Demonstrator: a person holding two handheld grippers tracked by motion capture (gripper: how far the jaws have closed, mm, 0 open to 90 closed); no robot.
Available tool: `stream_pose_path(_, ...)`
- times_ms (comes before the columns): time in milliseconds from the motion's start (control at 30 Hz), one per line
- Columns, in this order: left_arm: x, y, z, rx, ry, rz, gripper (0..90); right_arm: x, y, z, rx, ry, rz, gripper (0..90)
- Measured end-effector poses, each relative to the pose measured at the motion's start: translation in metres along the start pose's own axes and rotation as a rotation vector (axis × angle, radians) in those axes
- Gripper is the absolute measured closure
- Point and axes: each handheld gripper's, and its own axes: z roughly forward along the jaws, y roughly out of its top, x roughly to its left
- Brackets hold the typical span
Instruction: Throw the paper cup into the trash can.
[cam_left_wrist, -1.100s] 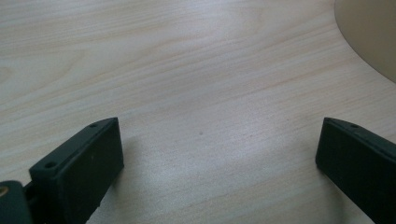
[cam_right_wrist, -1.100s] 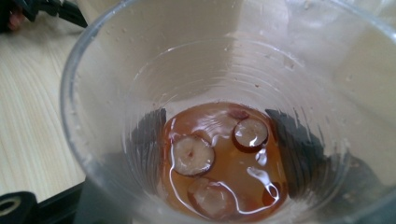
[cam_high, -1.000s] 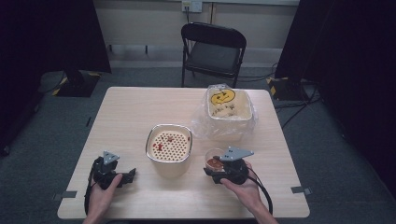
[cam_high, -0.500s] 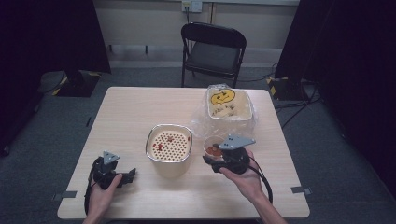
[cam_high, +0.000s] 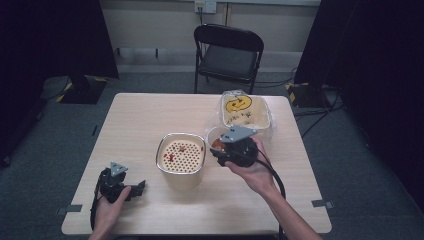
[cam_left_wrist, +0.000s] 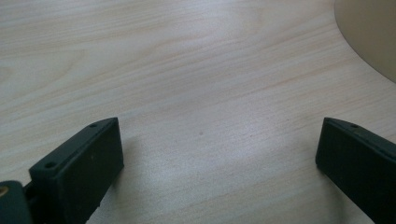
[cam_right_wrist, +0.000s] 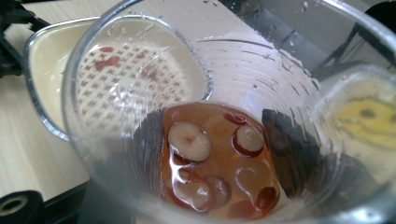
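High view: we see the right gripper (cam_high: 223, 148) pinching a clear cup (cam_high: 216, 140) of red-skinned slices in liquid — just right of the perforated bowl (cam_high: 181, 156) at the desk's (cam_high: 135, 120) middle. Our left gripper (cam_high: 133, 189), jaws spread, rests near the front-left corner.

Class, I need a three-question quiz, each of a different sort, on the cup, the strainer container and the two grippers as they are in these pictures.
1. True or false: the right gripper holds the clear cup.
2. What lies in the cup? A) reddish liquid with sliced fruit B) dry rice C) nothing
3. Fill in: the left gripper rests on the table with its fingers ____.

Key: 1 true; 2 A; 3 open. The perforated strainer container stands just left of the cup.
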Motion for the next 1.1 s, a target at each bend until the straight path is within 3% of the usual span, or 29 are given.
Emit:
stream_pose_path(200, 0.000, 0.000, 0.000, 0.000, 0.000, 0.001, 0.3, -0.001, 0.025, 0.015, 0.058, -0.045, -0.113, 43.0)
stream_pose_path(367, 0.000, 0.000, 0.000, 0.000, 0.001, 0.000, 0.2, 0.004, 0.035, 0.030, 0.108, -0.081, -0.203, 42.5)
stream_pose_path(433, 0.000, 0.000, 0.000, 0.000, 0.000, 0.000, 0.3, 0.008, 0.039, 0.038, 0.123, -0.096, -0.261, 42.1)
stream_pose_path(500, 0.000, 0.000, 0.000, 0.000, 0.000, 0.000, 0.2, 0.009, 0.041, 0.039, 0.124, -0.106, -0.274, 42.1)
stream_pose_path(700, 0.000, 0.000, 0.000, 0.000, 0.000, 0.000, 0.3, 0.016, 0.046, 0.051, 0.171, -0.183, -0.383, 42.6)
stream_pose_path(867, 0.000, 0.000, 0.000, 0.000, 0.000, 0.000, 0.2, 0.017, 0.050, 0.057, 0.186, -0.228, -0.422, 43.2)
stream_pose_path(967, 0.000, 0.000, 0.000, 0.000, 0.000, 0.000, 0.2, 0.022, 0.054, 0.062, 0.216, -0.264, -0.493, 43.6)
stream_pose_path(1100, 0.000, 0.000, 0.000, 0.000, 0.000, 0.000, 0.2, 0.027, 0.057, 0.065, 0.239, -0.281, -0.546, 43.7)
